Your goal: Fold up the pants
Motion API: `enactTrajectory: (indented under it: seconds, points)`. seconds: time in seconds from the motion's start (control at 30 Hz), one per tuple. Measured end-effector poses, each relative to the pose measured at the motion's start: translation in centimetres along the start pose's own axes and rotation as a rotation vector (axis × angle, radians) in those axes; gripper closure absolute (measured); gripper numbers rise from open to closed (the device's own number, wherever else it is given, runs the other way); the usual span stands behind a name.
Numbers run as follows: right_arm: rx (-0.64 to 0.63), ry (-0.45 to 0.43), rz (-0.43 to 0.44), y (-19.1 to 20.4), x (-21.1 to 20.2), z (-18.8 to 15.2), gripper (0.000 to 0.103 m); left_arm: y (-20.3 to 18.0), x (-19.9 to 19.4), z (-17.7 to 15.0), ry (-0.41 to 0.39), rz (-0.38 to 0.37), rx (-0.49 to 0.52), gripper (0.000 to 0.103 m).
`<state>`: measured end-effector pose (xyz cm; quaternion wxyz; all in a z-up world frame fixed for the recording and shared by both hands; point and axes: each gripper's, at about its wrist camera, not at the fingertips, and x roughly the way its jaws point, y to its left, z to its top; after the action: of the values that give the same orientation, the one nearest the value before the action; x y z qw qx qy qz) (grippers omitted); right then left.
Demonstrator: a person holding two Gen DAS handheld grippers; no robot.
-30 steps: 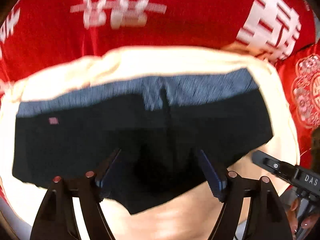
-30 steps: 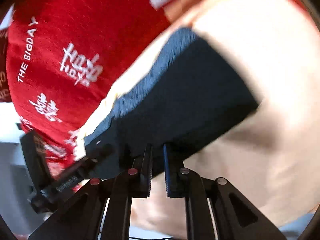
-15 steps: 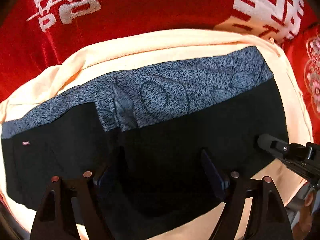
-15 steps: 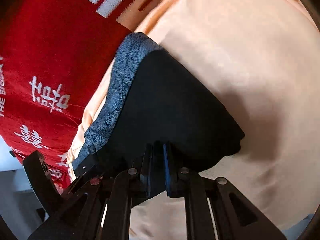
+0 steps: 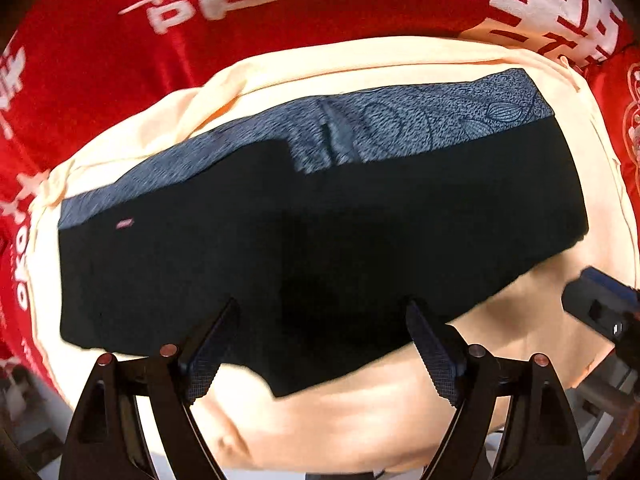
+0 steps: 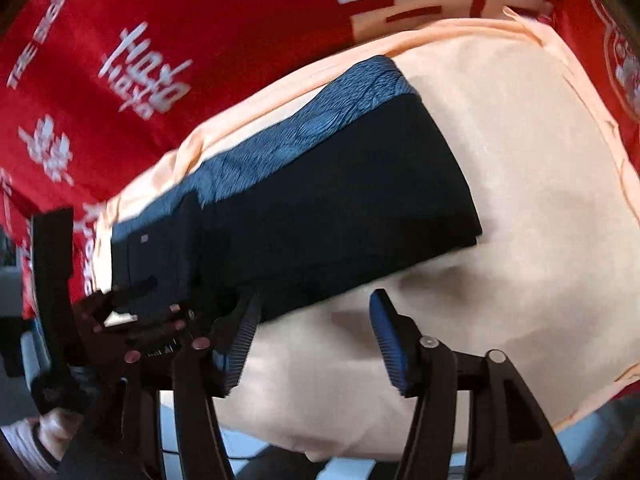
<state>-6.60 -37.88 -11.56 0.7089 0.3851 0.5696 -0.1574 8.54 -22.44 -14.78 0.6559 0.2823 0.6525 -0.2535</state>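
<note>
The pants [image 5: 320, 232] are black with a blue-grey patterned band along the far edge. They lie folded into a long flat strip on a pale peach cloth [image 5: 360, 420]. My left gripper [image 5: 324, 344] is open and empty, just above the strip's near edge. In the right wrist view the pants [image 6: 320, 208] run from lower left to upper right. My right gripper [image 6: 316, 340] is open and empty, over the peach cloth [image 6: 520, 200] beside the strip's near edge. The left gripper [image 6: 132, 308] shows at the left of that view.
A red cloth with white lettering [image 5: 280, 12] covers the surface beyond and around the peach cloth; it also shows in the right wrist view [image 6: 160, 40]. The right gripper's tip [image 5: 600, 312] shows at the right edge of the left wrist view.
My right gripper has opened and let go of the pants' edge, then drawn back. The pants have settled flat. My left gripper stays open above them.
</note>
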Motion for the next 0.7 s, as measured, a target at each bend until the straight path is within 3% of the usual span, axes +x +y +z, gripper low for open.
enactTrajectory:
  seconds: [0.23, 0.3, 0.37, 0.53, 0.7]
  points:
    - [-0.057, 0.013, -0.023, 0.8, -2.3, -0.9, 0.031, -0.1, -2.6, -2.0, 0.015, 0.021, -0.028, 0.017]
    - [-0.065, 0.006, -0.027, 0.7, -3.3, -0.9, 0.023, -0.6, -3.4, -2.3, 0.019, 0.019, -0.037, 0.015]
    - [-0.075, 0.001, -0.033, 0.6, -4.3, -0.9, 0.023, -1.1, -4.5, -2.9, 0.014, 0.029, -0.049, 0.0]
    - [-0.091, 0.006, -0.063, 0.2, -6.3, -1.3, 0.022, -1.2, -6.3, -3.9, 0.013, 0.046, -0.071, 0.0]
    - [-0.114, 0.003, -0.093, -0.1, -8.2, -2.2, 0.011, -0.3, -7.4, -5.3, 0.029, 0.054, -0.106, 0.0]
